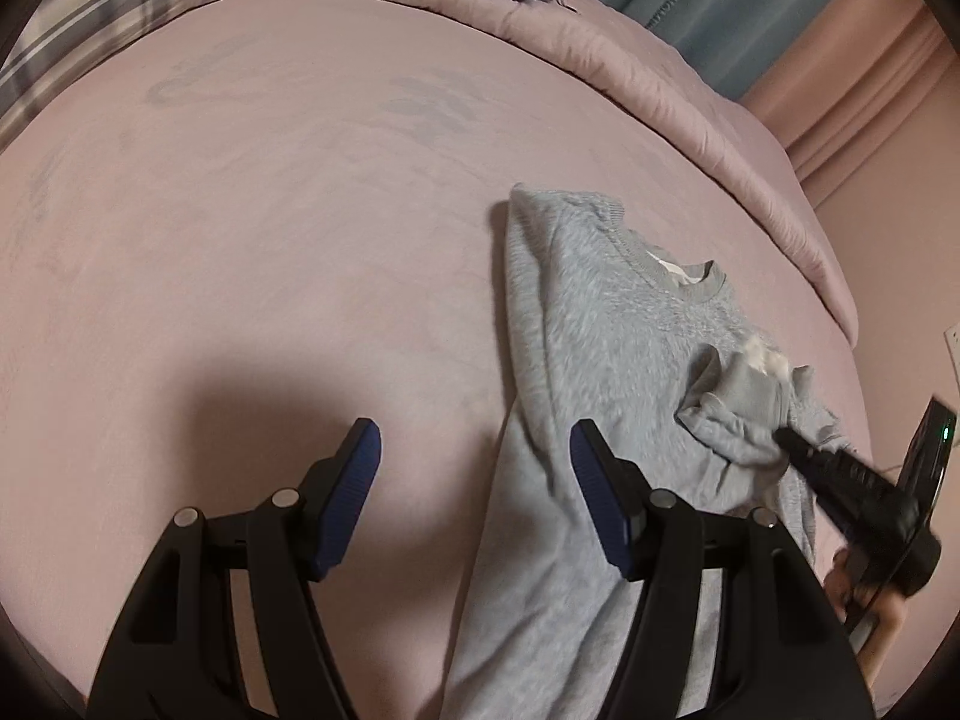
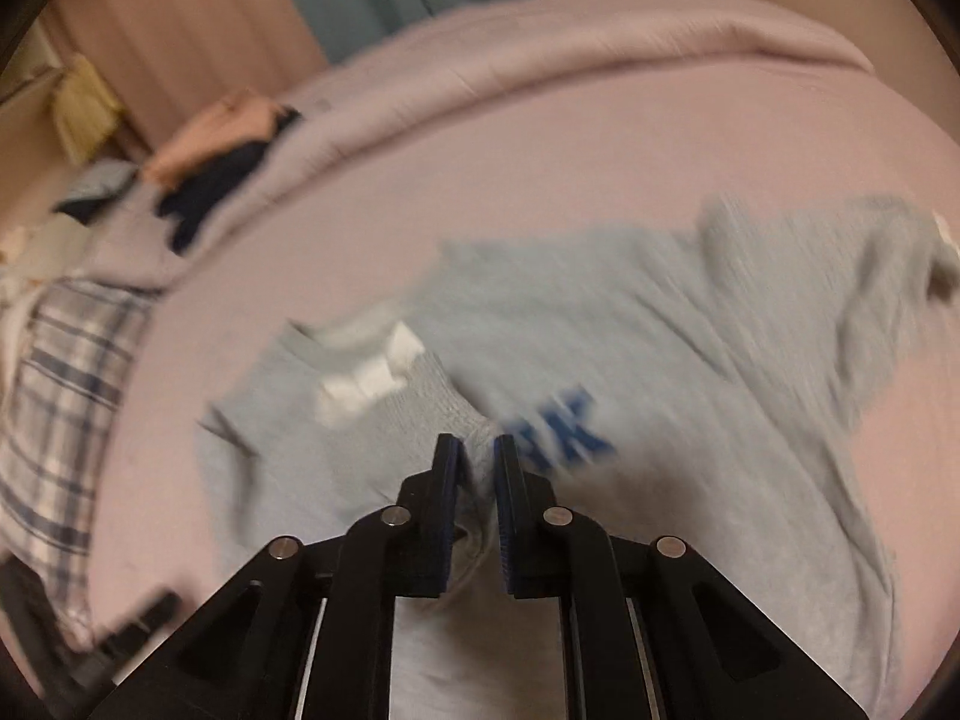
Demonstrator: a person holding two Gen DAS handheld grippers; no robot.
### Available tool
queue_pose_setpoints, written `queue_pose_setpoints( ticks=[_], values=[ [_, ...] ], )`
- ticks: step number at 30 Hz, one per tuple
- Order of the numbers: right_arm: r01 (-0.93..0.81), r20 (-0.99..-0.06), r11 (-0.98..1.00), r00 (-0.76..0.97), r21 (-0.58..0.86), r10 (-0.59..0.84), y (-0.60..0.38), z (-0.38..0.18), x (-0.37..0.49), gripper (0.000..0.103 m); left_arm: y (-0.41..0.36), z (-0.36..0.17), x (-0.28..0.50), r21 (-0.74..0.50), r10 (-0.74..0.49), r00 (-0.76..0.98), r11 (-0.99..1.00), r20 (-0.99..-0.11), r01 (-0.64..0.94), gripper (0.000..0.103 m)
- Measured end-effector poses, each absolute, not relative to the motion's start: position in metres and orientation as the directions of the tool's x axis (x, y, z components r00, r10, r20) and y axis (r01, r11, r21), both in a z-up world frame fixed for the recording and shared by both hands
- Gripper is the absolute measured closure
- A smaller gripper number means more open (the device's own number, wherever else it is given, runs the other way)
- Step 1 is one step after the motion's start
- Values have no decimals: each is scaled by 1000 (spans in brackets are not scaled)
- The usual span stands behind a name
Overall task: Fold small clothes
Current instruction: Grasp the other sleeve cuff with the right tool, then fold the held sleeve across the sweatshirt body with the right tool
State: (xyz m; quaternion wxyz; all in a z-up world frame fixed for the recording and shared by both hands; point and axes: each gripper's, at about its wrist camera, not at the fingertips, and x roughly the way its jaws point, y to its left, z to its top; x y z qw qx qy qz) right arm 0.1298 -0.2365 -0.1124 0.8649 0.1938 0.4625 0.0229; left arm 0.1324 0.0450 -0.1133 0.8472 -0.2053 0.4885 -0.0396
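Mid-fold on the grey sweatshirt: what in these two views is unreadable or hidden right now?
- Blue lettering on the grey sweatshirt: right wrist view, motion blur, unreadable.
- Sweatshirt hem: left wrist view, cut off by the bottom edge and hidden behind the open left gripper.
- Right gripper pinches grey fabric; which part is unclear.
- Dark clothes on the quilt: blurred, unidentifiable.

This is a bedroom in a home. A wide bed (image 1: 270, 228) covered in a mauve-pink sheet fills both views. Along the far edge of the bed lies a rolled quilt (image 1: 630, 60) of the same colour, with dark and peach clothes (image 2: 210, 162) piled on top of it. At the head of the bed sits a blue-and-white plaid pillow (image 2: 66, 384). Behind the bed hang teal and pink curtains (image 1: 798, 18), and a wall socket (image 1: 953, 343) shows beside the bed.
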Motion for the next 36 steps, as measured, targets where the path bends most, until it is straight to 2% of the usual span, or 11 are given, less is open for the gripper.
queue_pose_setpoints(
  ticks=[7, 8, 9, 11, 19, 22, 23, 25, 26, 32, 36],
  values=[
    [155, -797, 903, 546, 400, 260, -256, -116, 132, 86, 38, -123, 166, -337, -240, 490, 934, -838, -119, 38],
    [138, -786, 900, 553, 413, 276, -259, -110, 129, 77, 38, -123, 169, -329, -232, 488, 936, -841, -122, 41],
    [120, -776, 898, 561, 423, 290, -260, -106, 131, 60, 38, -124, 173, -321, -223, 485, 938, -845, -128, 46],
    [75, -767, 905, 563, 418, 308, -259, -100, 137, 42, 39, -126, 177, -320, -221, 477, 937, -851, -138, 49],
    [-212, -853, 946, 416, 247, 316, -212, -114, 203, 39, 42, -124, 174, -304, -204, 476, 942, -855, -143, 50],
    [-249, -884, 934, 329, 258, 332, -202, -135, 217, 39, 49, -124, 174, -302, -195, 475, 940, -858, -161, 50],
    [-250, -886, 930, 316, 268, 340, -199, -141, 219, 41, 50, -124, 174, -307, -198, 476, 938, -857, -163, 50],
    [-261, -874, 927, 339, 269, 348, -199, -145, 216, 72, 51, -124, 175, -313, -202, 476, 935, -856, -165, 50],
    [-266, -867, 922, 340, 283, 364, -200, -145, 214, 98, 51, -124, 177, -314, -203, 474, 935, -857, -167, 50],
    [-149, -774, 921, 504, 360, 384, -239, -110, 187, 98, 42, -120, 185, -319, -213, 488, 937, -847, -144, 50],
    [21, -728, 948, 645, 319, 230, -278, -89, 156, 98, 29, -121, 195, -295, -200, 487, 947, -850, -127, 50]
  ],
)
